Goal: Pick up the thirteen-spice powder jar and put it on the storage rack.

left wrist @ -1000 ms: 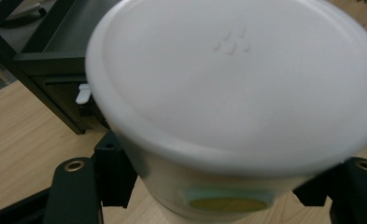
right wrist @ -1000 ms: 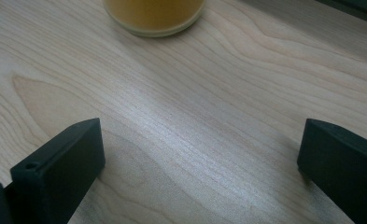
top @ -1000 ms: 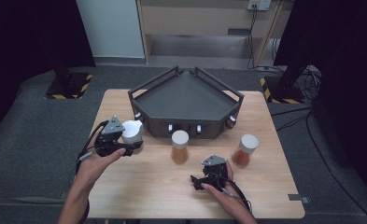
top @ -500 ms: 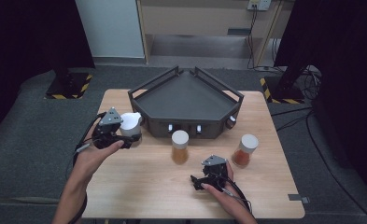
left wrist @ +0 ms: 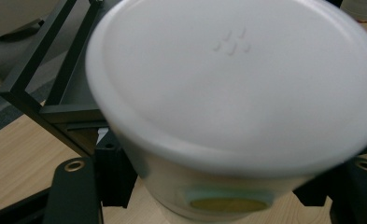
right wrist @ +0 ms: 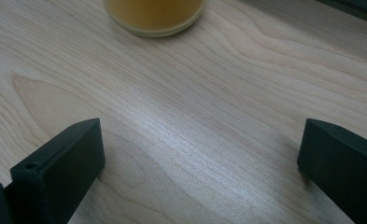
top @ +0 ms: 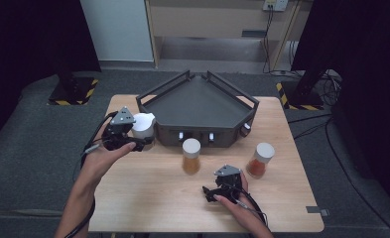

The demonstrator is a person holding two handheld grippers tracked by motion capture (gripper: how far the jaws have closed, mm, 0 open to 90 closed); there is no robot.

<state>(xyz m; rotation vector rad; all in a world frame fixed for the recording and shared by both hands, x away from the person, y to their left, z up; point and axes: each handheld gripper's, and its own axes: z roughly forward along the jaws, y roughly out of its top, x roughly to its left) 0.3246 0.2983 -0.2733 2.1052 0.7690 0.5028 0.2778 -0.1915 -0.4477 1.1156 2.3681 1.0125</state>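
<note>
One white-lidded plastic jar (left wrist: 232, 107) sits clenched in the left tongs (top: 133, 136), lifted beside the dark tray (top: 197, 101); likely light, smooth, slippery, best held below the lid. Right tongs (right wrist: 195, 154) rest released on the counter (top: 148, 198).

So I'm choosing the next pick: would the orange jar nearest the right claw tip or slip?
The orange jar stands tall and narrow, so a high push may tip it. Its smooth round wall looks slippery. It seems nearly full, so probably fairly heavy.

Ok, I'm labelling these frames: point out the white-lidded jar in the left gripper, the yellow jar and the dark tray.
white-lidded jar (left wrist: 232, 79), left gripper view, on its lid.
yellow jar (top: 191, 157), high view, on its side.
dark tray (top: 195, 101), high view, on its bare floor.
</note>
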